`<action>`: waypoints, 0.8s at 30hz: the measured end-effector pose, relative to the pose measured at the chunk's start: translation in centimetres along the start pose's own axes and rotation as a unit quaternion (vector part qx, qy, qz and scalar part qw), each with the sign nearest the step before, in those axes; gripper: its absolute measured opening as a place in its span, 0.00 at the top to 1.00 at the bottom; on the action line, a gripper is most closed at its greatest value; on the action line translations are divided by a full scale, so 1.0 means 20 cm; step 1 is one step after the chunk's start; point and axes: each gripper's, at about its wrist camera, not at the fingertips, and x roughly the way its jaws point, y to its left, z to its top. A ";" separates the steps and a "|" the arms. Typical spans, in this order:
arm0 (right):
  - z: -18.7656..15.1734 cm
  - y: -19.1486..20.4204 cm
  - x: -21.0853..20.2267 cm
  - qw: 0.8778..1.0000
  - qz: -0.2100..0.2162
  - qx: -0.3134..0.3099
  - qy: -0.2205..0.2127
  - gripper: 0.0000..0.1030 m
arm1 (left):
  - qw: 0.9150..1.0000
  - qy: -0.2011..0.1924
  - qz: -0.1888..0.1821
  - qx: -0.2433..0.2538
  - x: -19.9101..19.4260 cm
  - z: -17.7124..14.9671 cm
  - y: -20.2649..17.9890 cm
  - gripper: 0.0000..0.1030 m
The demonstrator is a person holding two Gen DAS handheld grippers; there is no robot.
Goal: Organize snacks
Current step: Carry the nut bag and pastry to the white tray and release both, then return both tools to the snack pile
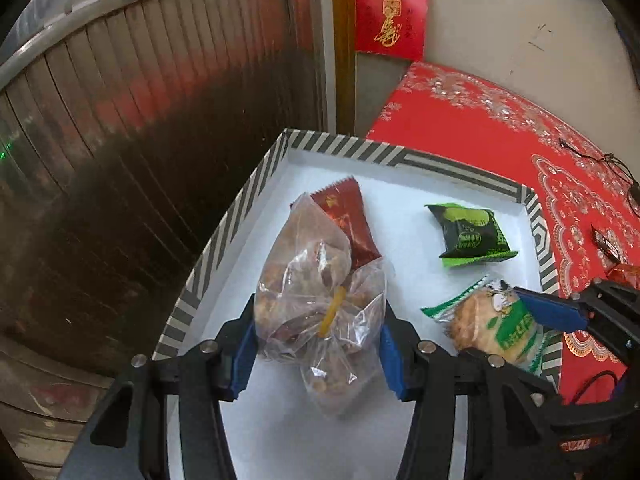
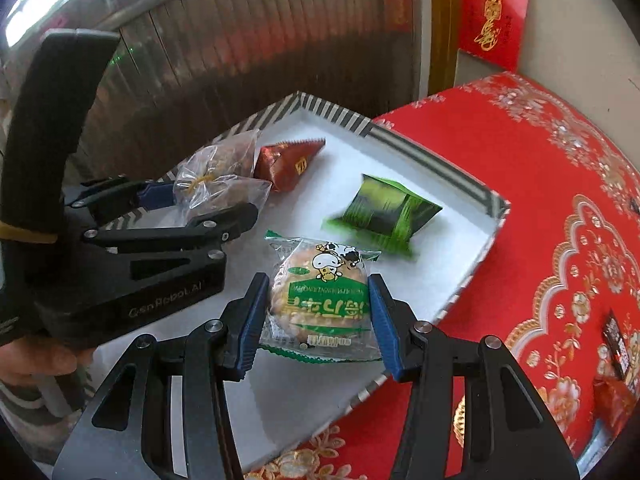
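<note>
Both grippers are clamped on snacks above a shallow box (image 1: 460,166) whose rim carries grey-and-white stripes and whose floor is plain white. Low in the centre of the left wrist view, the left gripper (image 1: 318,354) has its ribbed blue pads (image 1: 390,356) pressed against the sides of a clear bag (image 1: 320,300), a crinkled, glossy plastic pouch of brown lumpy pieces cinched at its middle with a yellow band; the bag sits at the left side of the box. Behind it, toward the upper middle of that frame, a dark red packet (image 1: 348,220) with a saw-toothed end lies partly under the bag. In the lower centre of the right wrist view, the right gripper (image 2: 316,318) grips a round golden cake (image 2: 320,300) sealed in a clear wrapper with green print and a cartoon cow, its blue pads (image 2: 380,320) touching the wrapper on both sides, over the box's near part. Right of centre in that view a green packet (image 2: 384,216), pillow-shaped and shiny, shows as a blur over the white floor. Under the box is a red cloth (image 2: 520,168) with ornate gold and white floral patterning, filling the right side of the frame. At upper left a ribbed metal shutter (image 1: 160,80) curves away.
</note>
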 end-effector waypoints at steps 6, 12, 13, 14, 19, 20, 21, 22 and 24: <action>-0.01 -0.01 0.00 1.000 0.020 0.009 -0.009 0.50 | 1.000 0.002 0.007 -0.020 0.00 -0.01 0.04 0.29; -0.02 -0.01 -0.10 0.999 0.027 0.015 -0.036 0.44 | 0.999 -0.023 0.009 -0.039 -0.10 -0.01 0.07 0.14; -0.02 -0.02 -0.13 0.999 0.029 0.018 -0.038 0.44 | 0.999 -0.027 0.009 -0.037 -0.13 -0.01 0.07 0.14; -0.03 -0.02 -0.14 0.999 0.029 0.018 -0.040 0.44 | 0.999 -0.031 0.010 -0.034 -0.14 -0.02 0.06 0.13; -0.08 -0.06 -0.25 0.998 0.015 0.029 -0.054 0.44 | 0.999 -0.047 0.007 -0.022 -0.21 -0.02 -0.03 0.11; -0.09 -0.07 -0.27 0.998 0.015 0.033 -0.055 0.44 | 0.999 -0.048 0.005 -0.021 -0.22 -0.02 -0.05 0.11; -0.10 -0.08 -0.28 0.998 0.014 0.036 -0.057 0.44 | 0.999 -0.048 0.002 -0.020 -0.23 -0.02 -0.06 0.10; -0.11 -0.10 -0.30 0.997 0.011 0.038 -0.061 0.44 | 0.999 -0.047 0.000 -0.017 -0.24 -0.02 -0.08 0.10; -0.14 -0.12 -0.34 0.997 0.002 0.041 -0.065 0.44 | 0.999 -0.047 -0.005 -0.009 -0.24 -0.02 -0.13 0.09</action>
